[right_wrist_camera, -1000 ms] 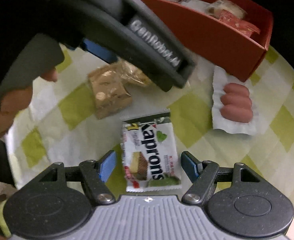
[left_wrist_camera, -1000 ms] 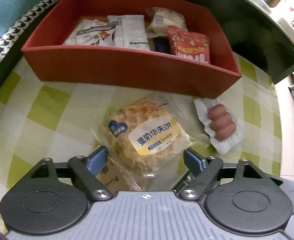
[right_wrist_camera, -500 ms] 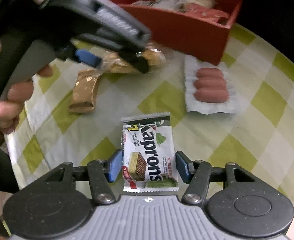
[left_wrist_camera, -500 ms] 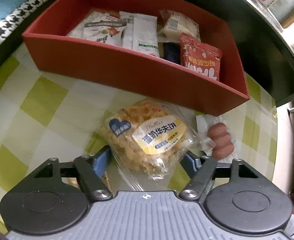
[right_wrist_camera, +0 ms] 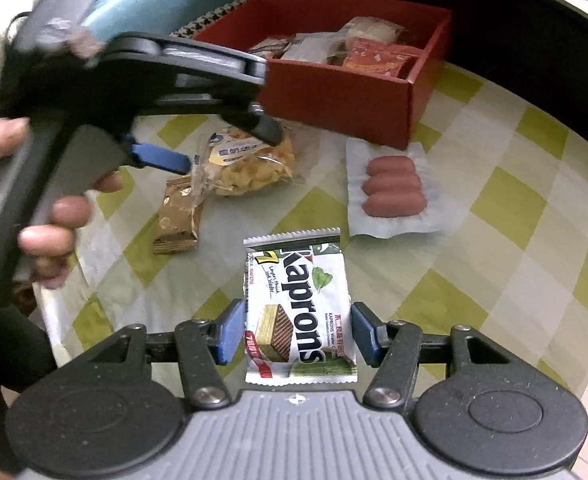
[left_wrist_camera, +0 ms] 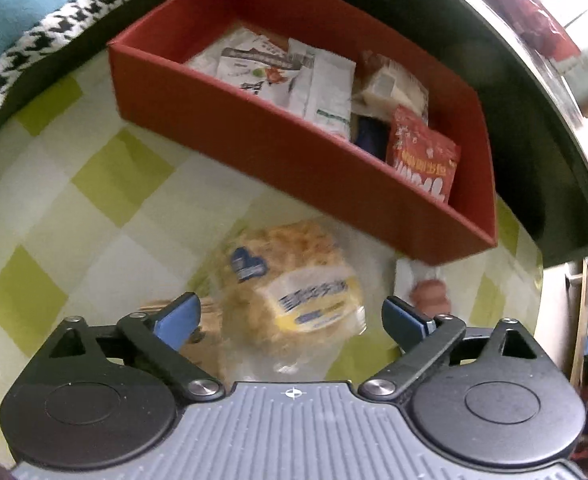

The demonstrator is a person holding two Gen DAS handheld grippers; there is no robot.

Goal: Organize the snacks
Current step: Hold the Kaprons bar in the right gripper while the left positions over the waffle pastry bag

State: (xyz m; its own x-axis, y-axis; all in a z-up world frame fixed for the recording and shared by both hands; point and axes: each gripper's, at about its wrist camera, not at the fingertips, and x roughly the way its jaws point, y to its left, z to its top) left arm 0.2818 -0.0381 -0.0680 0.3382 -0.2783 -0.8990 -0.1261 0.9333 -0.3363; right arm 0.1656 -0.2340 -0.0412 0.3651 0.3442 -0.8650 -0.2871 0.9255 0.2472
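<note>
A waffle pack (left_wrist_camera: 294, 280) in clear wrap lies on the checked cloth in front of the red box (left_wrist_camera: 294, 152). My left gripper (left_wrist_camera: 290, 318) straddles it, its jaws opening, and the blue pads stand clear of the wrap. The right wrist view shows the same left gripper (right_wrist_camera: 218, 148) over the waffle pack (right_wrist_camera: 250, 168). My right gripper (right_wrist_camera: 297, 336) is shut on a white Kaprons wafer pack (right_wrist_camera: 297, 308), with a pad on each long edge. The red box (right_wrist_camera: 333, 92) holds several snack packets.
A sausage pack (right_wrist_camera: 393, 192) lies right of the waffle, close to the box corner. A brown wrapped bar (right_wrist_camera: 178, 216) lies partly under the waffle's wrap. A person's hand (right_wrist_camera: 54, 220) holds the left gripper. A houndstooth cushion (left_wrist_camera: 34, 52) borders the cloth at far left.
The left jaws narrowed around the waffle pack, then spread wide again while the wrist rolled. The right jaws closed in onto the Kaprons pack and have held there.
</note>
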